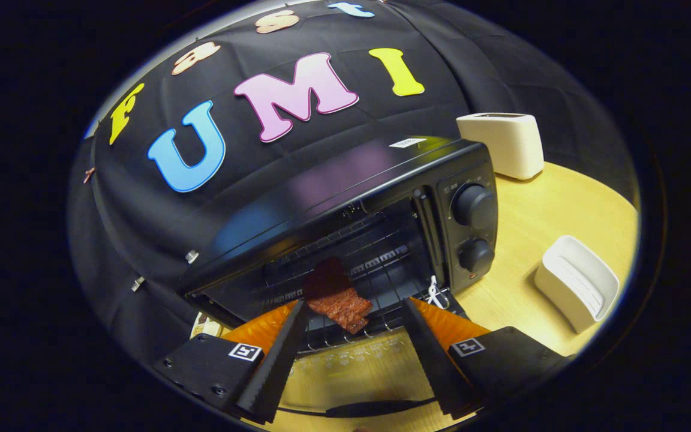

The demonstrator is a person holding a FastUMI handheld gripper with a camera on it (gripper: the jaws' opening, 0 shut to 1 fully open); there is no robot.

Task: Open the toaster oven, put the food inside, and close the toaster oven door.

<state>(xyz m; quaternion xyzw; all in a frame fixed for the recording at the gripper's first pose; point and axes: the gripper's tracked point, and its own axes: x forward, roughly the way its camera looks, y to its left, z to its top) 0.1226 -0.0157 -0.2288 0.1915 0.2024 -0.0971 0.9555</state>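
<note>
My one view: fisheye camera riding the gripper (354, 312), tilted, looking forward along both fingers at lower frame, set close before the open toaster oven (357, 222) at centre, wooden table (561, 210) running off right, booth wall across the top.

wooden table (537, 222), toaster oven (345, 210), white toaster (504, 144), white tray (579, 288)

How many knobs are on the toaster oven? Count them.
2. Both sit on the toaster oven's control panel, right of the open cavity: the upper knob and the lower knob directly below it. The open tongs hover before the meat.
</note>
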